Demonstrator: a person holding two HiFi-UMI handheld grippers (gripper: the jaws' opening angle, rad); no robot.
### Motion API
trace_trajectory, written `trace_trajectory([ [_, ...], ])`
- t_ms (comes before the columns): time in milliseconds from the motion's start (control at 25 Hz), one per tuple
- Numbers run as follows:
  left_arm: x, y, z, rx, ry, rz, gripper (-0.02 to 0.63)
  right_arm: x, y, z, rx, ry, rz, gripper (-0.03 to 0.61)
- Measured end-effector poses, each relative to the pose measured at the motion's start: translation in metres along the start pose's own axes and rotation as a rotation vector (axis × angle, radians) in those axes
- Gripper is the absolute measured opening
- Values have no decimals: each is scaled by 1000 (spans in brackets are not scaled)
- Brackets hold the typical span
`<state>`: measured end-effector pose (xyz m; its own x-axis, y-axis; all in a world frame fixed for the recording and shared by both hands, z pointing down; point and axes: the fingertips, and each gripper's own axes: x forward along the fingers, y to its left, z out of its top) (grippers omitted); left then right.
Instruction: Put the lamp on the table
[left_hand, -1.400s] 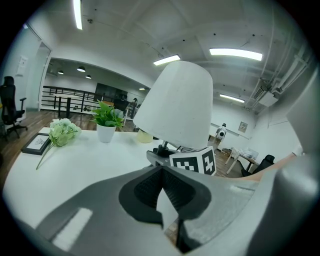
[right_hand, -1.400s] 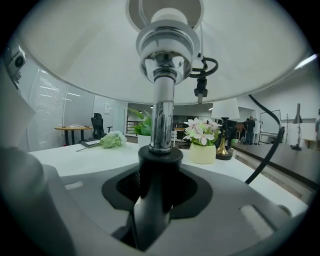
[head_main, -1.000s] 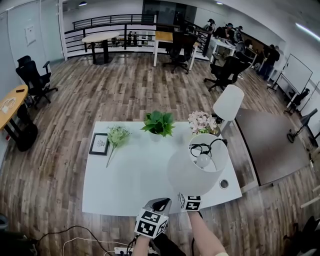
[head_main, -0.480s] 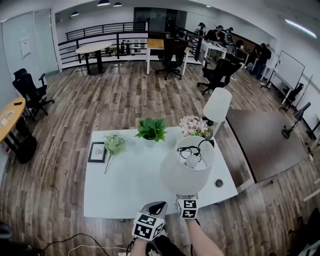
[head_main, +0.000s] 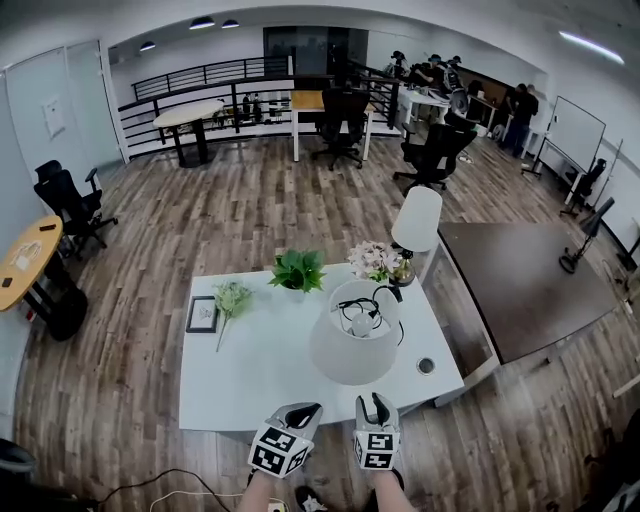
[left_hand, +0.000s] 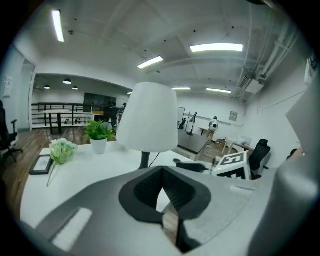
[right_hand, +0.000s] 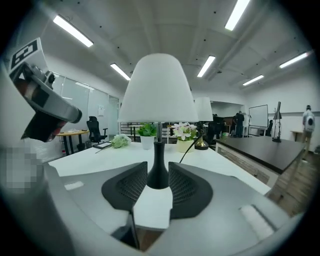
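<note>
The lamp (head_main: 345, 350) is seen upright on the right half of the desk (head_main: 240, 380), so the placing is judged done; only a retreat clear of it is called for. The right tool (head_main: 376, 404) is held off the near edge, tipped slightly down, jaws spread though just narrowed a little, nothing between them. The left tool (head_main: 302, 414) is held beside it, pressed together, empty.

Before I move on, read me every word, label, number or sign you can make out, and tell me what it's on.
No text here can be read.
Picture frame on the white table: has a print in it, too small to read.
Wall notice: too small to read.
Whiteboard: nothing legible.
Marker cubes: black-and-white square patterns only, no letters or numbers.
</note>
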<state>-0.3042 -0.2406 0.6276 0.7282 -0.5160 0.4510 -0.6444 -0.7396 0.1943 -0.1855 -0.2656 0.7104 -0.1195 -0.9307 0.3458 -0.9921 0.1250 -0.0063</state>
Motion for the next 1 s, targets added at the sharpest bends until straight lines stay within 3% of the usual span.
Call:
trace_trajectory([
  [120, 0, -5, 12, 43, -14, 41, 0, -32, -6, 15, 34, -12, -5, 150],
  [280, 6, -11, 32, -8, -57, 146, 0, -62, -22, 48, 50, -71, 10, 150],
  [480, 13, -55, 54, -19, -74, 223, 0, -99, -40, 74, 48, -99, 112, 149],
  [840, 19, -170, 66, -147, -157, 320, 0, -167, -86, 61, 50, -45, 236, 144],
  [1000, 23, -210, 49, -129, -130, 341, 0, -184, -95, 55, 41, -30, 283, 144],
])
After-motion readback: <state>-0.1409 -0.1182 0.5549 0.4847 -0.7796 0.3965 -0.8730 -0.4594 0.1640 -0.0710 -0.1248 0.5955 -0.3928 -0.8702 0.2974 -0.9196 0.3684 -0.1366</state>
